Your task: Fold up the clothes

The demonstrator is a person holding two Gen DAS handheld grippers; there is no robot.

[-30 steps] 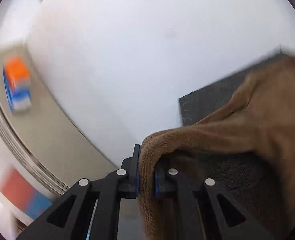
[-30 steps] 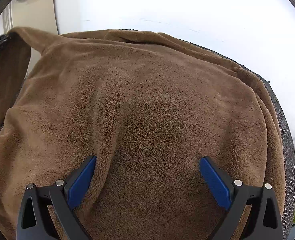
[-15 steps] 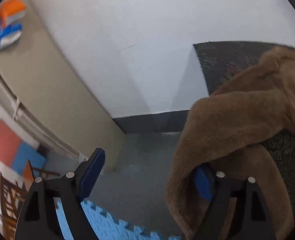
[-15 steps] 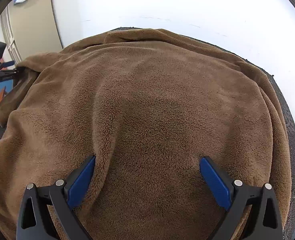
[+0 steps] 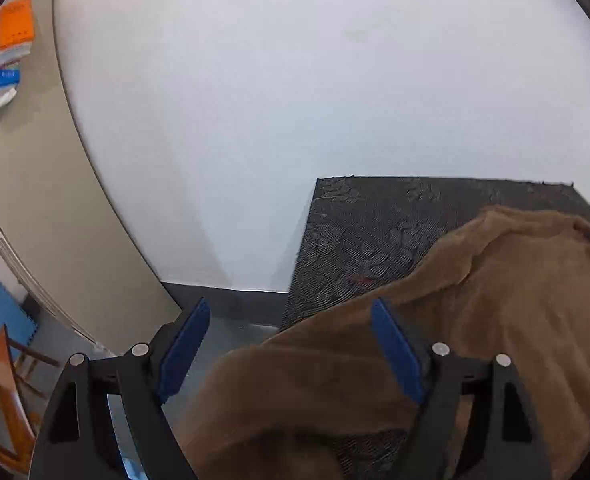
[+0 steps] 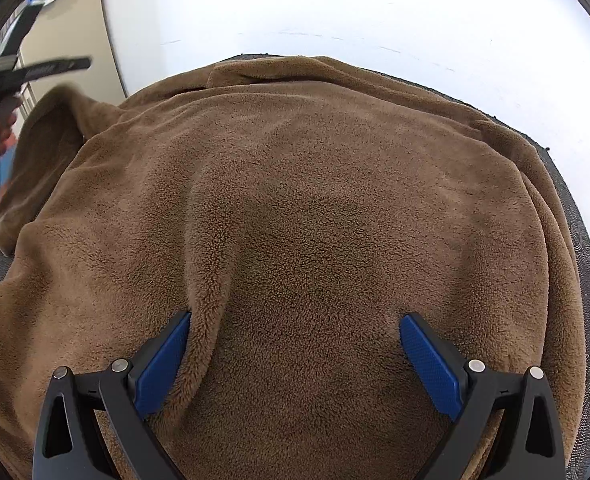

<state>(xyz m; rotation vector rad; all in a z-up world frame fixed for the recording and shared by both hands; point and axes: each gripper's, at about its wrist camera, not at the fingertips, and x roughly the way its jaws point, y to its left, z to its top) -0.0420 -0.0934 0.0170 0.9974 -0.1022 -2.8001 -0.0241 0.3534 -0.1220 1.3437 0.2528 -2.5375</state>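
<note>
garment: brown fleece cloth, soft, fuzzy, matt
mat under the garment: dark woven, rough, matt
gripper pads on the garment: blue, finely textured
wall behind the mat: white, smooth, matt

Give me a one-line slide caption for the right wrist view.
Right claw open, pads pressed onto the brown fleece garment spread over the dark mat beside a white wall.

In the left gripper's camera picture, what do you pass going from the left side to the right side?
Orange and blue packet → beige panel → white wall → dark patterned mat → brown fleece garment.
</note>
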